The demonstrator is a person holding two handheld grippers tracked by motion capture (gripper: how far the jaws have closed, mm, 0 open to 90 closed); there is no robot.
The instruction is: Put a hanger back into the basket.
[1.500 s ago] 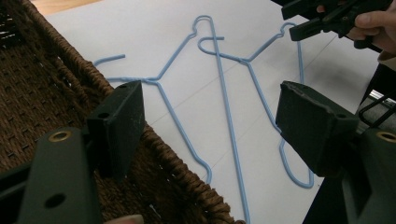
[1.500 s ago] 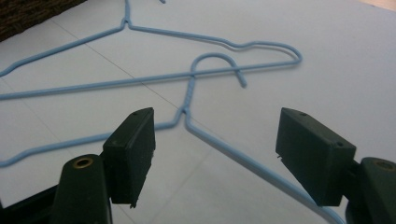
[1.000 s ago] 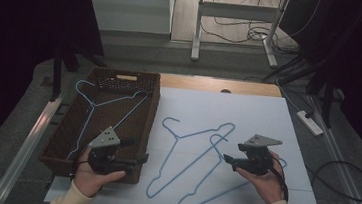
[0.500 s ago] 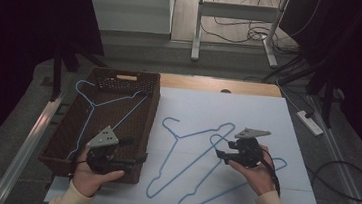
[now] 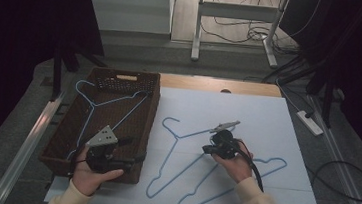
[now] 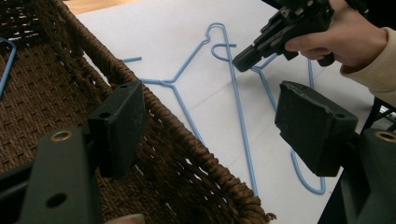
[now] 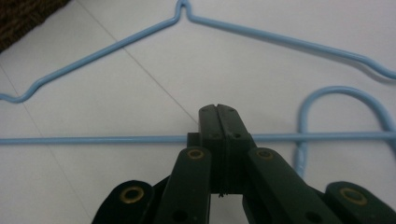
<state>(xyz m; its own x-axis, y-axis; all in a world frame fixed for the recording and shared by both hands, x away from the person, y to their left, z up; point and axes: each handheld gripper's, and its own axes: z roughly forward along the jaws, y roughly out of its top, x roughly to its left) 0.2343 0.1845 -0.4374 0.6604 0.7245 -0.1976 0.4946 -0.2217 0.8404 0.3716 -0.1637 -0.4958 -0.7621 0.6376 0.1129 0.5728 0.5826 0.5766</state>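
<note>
Two blue wire hangers lie crossed on the white sheet (image 5: pixel 248 113): one (image 5: pixel 177 137) nearer the basket, the other (image 5: pixel 269 161) to the right. A third blue hanger (image 5: pixel 96 105) rests in the brown wicker basket (image 5: pixel 154 104). My right gripper (image 5: pixel 206 148) is shut and empty, its tip just over a hanger's straight bar (image 7: pixel 93 139); the other hanger (image 7: pixel 116 44) lies beyond. My left gripper (image 5: pixel 131 150) is open above the basket's near right rim (image 6: pixel 187 140). From the left gripper view, the right gripper (image 6: pixel 243 59) hovers over the hangers (image 6: pixel 238 107).
The basket takes up the table's left side and the sheet covers the rest. A bare wooden strip (image 5: pixel 220 86) runs along the table's far edge. On the floor to the right lie a power strip (image 5: pixel 310 122) and cables (image 5: pixel 342 180).
My right gripper has moved left across the sheet to the middle of the two hangers. The left gripper has stayed over the basket corner.
</note>
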